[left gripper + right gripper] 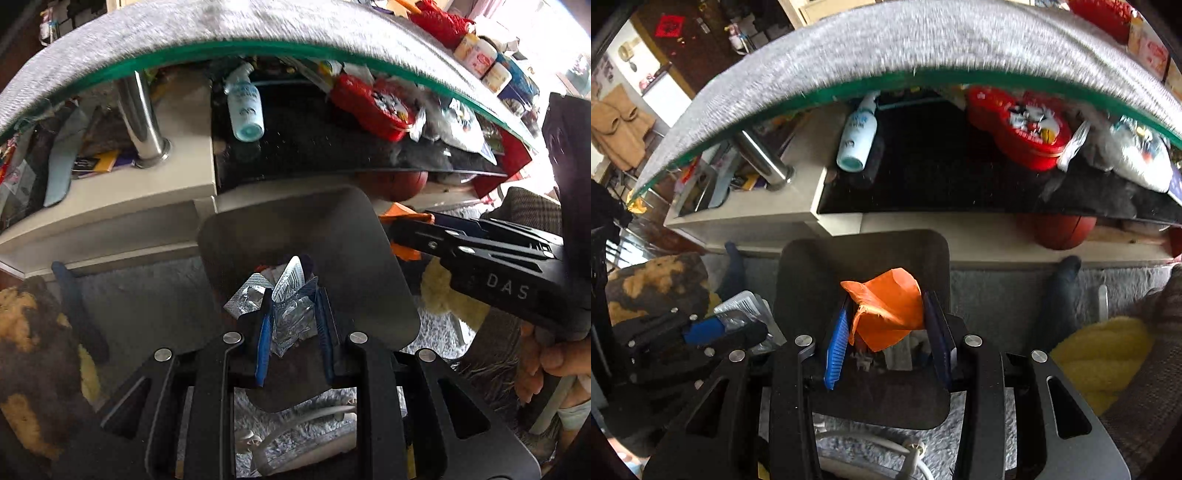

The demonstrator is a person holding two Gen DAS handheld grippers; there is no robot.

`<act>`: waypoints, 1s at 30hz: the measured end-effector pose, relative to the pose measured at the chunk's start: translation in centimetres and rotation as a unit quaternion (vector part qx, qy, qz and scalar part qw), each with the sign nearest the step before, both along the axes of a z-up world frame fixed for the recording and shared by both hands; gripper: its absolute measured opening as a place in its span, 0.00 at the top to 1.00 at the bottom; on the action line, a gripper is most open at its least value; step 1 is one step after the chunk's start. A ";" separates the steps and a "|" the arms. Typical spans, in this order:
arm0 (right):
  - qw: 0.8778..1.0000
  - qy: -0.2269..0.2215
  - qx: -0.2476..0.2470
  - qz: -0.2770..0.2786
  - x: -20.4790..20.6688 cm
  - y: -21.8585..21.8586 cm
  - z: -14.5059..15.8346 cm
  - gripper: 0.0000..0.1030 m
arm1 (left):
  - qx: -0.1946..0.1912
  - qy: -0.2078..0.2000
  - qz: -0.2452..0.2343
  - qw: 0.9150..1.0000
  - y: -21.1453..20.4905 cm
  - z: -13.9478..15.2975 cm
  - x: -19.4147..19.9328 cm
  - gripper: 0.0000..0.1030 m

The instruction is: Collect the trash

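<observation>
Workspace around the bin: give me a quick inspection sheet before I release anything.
Surface: grey shaggy carpet in front of a glass-topped table.
Job's things: dark bin on the carpet below both grippers; foil blister packs and wrappers in the left gripper; crumpled orange paper in the right gripper.
Clutter: white spray bottle, red tin and plastic bags on the lower shelf; basketball beneath it.
Grippers: both shut on trash, over the bin.
Cables: white cable on the carpet near the bin.
Surroundings: yellow cushion to the right, brown patterned pillow to the left.
</observation>
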State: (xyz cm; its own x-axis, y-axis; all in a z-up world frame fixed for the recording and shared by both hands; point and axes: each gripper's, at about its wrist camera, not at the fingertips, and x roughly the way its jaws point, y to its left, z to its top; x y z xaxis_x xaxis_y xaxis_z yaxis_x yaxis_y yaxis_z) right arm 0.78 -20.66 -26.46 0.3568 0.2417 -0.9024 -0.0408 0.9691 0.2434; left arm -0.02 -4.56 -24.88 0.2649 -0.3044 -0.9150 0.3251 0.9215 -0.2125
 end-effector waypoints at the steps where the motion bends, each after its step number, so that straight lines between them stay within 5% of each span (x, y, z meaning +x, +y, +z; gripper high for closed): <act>1: 1.000 0.002 0.001 0.000 0.1 0.0 -0.2 0.61 | 0.000 0.001 -0.002 1.000 -0.1 -0.1 0.0 0.80; 4: 1.000 0.007 0.004 -0.004 0.3 -0.1 -0.3 0.59 | -0.004 0.009 -0.005 1.000 -0.2 -0.5 0.1 0.77; 7: 1.000 0.006 0.008 -0.011 0.7 -0.3 -0.3 0.56 | 0.000 0.005 -0.004 1.000 -0.1 -0.4 0.2 0.60; 9: 1.000 0.003 0.007 -0.020 0.8 -0.6 0.0 0.44 | 0.006 -0.001 -0.002 1.000 -0.1 -0.1 0.3 0.55; 13: 0.999 -0.009 0.007 -0.032 1.0 -1.3 0.9 0.36 | 0.010 -0.014 0.011 1.000 0.7 0.9 0.5 0.36; 17: 0.998 -0.041 -0.002 -0.048 0.8 -2.4 3.3 0.05 | 0.011 -0.043 0.030 0.999 1.8 3.2 0.7 0.20; 19: 0.997 -0.061 -0.006 -0.054 0.7 -2.9 4.9 0.03 | 0.014 -0.071 0.047 0.996 2.7 5.2 0.8 0.08; 25: 0.987 -0.142 -0.013 -0.076 -0.1 -4.5 11.4 0.03 | 0.004 -0.136 0.080 0.987 4.8 10.7 1.2 0.08; 30: 0.969 -0.223 -0.049 -0.090 -0.6 -4.7 17.3 0.03 | 0.003 -0.217 0.092 0.972 5.2 16.6 1.2 0.08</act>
State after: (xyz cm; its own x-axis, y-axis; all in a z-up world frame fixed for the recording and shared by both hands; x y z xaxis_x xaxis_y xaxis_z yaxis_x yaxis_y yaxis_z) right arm 0.18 -25.34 -9.18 0.7454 0.0598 -0.6640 0.0519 0.9877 0.1473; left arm 1.21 0.66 -8.29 0.6763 -0.2099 -0.7061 0.2129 0.9733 -0.0855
